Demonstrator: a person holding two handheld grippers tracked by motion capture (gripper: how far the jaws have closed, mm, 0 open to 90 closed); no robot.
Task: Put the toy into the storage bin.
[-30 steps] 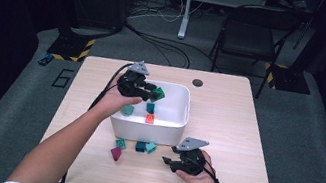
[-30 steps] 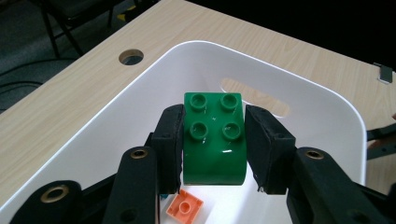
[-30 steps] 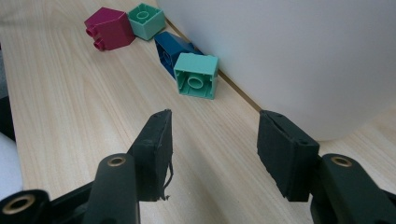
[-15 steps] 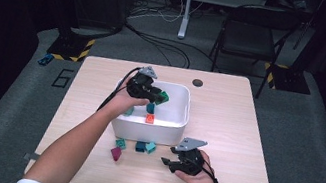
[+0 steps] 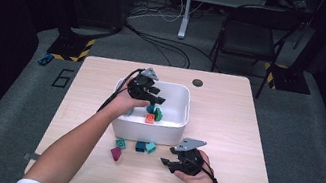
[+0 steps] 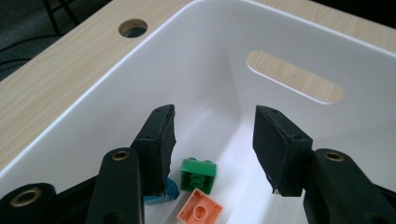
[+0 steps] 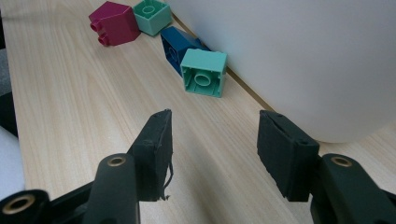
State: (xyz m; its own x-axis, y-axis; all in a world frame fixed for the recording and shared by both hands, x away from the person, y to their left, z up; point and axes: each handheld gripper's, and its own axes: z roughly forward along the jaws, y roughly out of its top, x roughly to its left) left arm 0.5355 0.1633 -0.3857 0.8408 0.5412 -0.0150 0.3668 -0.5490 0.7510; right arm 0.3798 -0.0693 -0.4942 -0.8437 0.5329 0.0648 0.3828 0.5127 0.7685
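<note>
My left gripper (image 5: 153,98) hangs over the white bin (image 5: 175,126), pointing down into it. Its jaws have just been opening and nothing is between them in the left gripper view (image 6: 215,119). Below them on the bin's floor (image 6: 210,60) lie a green brick (image 6: 199,173), an orange brick (image 6: 201,211) and part of a blue one (image 6: 164,194). My right gripper (image 5: 166,163) rests open on the table in front of the bin, empty (image 7: 215,119). Ahead of it lie a teal brick (image 7: 203,72), a dark blue brick (image 7: 177,49), a magenta brick (image 7: 114,22) and a green brick (image 7: 150,16).
The loose bricks lie in a row by the bin's near wall (image 5: 141,146). A round cable hole (image 5: 197,83) sits at the table's far edge. A folding chair (image 5: 247,35) and cables stand on the floor beyond the table.
The left gripper has moved right and down over the bin, and its jaws have opened. The right gripper has stayed where it was.
</note>
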